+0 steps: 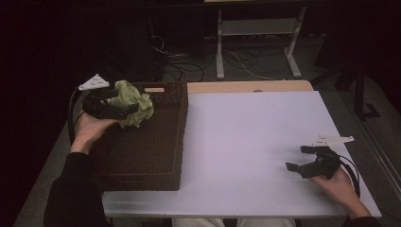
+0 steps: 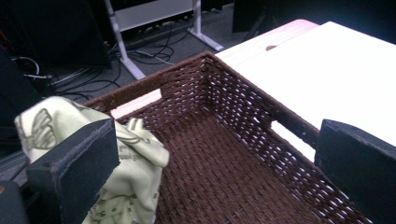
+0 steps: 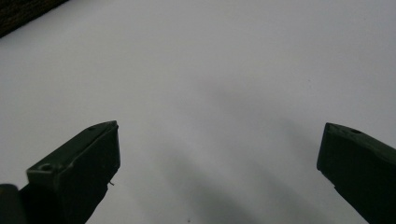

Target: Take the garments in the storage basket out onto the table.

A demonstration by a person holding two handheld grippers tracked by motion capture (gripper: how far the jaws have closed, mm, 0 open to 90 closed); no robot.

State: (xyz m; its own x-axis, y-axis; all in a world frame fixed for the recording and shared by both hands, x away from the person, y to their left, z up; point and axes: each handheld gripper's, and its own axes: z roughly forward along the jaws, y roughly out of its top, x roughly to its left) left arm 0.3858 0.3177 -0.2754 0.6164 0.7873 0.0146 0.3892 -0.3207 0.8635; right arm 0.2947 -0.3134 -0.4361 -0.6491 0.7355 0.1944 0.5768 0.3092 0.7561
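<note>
Left gripper [image 1: 124, 100] spread wide over brown basket [image 1: 156, 137], green cloth [image 1: 135, 106] against one jaw

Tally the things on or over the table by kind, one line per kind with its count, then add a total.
Grippers: 2 (left gripper, right gripper)
Woven baskets: 1 (brown basket)
Cloths: 1 (green cloth)
Total: 4

A white table [image 1: 255, 142] fills the middle and right of the high view, with a strip of pale wood [image 1: 250, 86] showing along its far edge. On its left part sits a dark brown woven basket [image 1: 156, 151], reaching from the far edge almost to the near one. The right part lies bare.
</note>
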